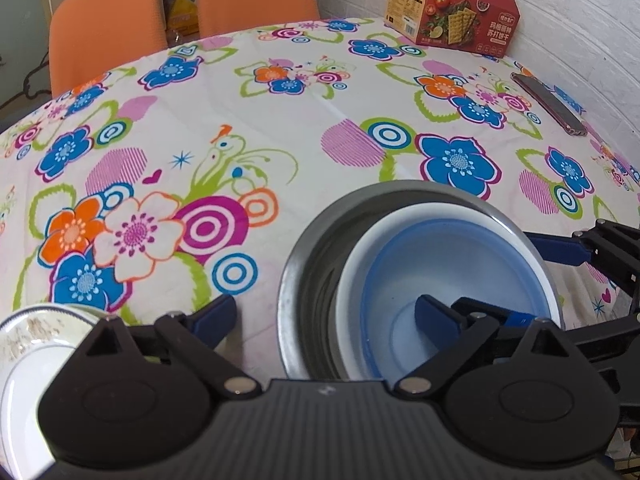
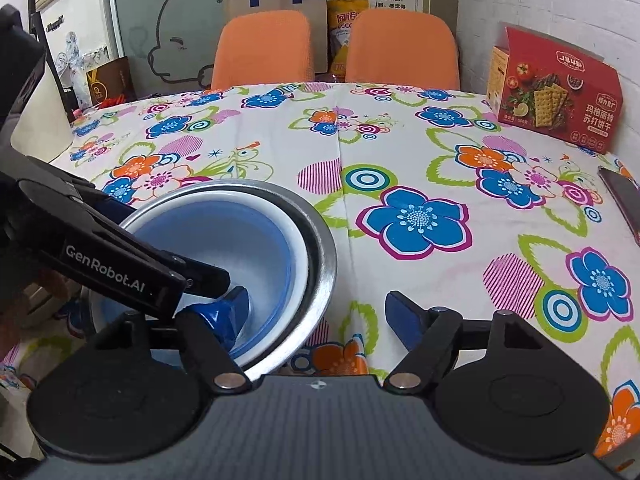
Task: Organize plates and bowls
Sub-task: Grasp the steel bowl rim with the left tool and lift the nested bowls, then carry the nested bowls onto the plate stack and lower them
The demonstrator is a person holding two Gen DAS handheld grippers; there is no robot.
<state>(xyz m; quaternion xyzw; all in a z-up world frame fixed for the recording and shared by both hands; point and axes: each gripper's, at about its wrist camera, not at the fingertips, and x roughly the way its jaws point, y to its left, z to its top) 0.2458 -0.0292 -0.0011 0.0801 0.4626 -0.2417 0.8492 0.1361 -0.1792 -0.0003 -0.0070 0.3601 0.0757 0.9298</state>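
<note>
Steel bowl (image 1: 304, 248) on the floral tablecloth (image 1: 280, 120), nesting a white bowl (image 1: 360, 252) and, innermost, a blue bowl (image 1: 452, 256). Left gripper (image 1: 324, 314) spread wide, gripping nothing, one fingertip down inside the blue bowl, the other outside over the cloth. Right gripper (image 2: 316, 310) likewise wide apart and empty, straddling the stack's rim. White patterned plate (image 1: 24, 344) just left. Farther back: phone (image 1: 548, 104), red cracker box (image 1: 456, 12), two orange chairs (image 2: 264, 48).
</note>
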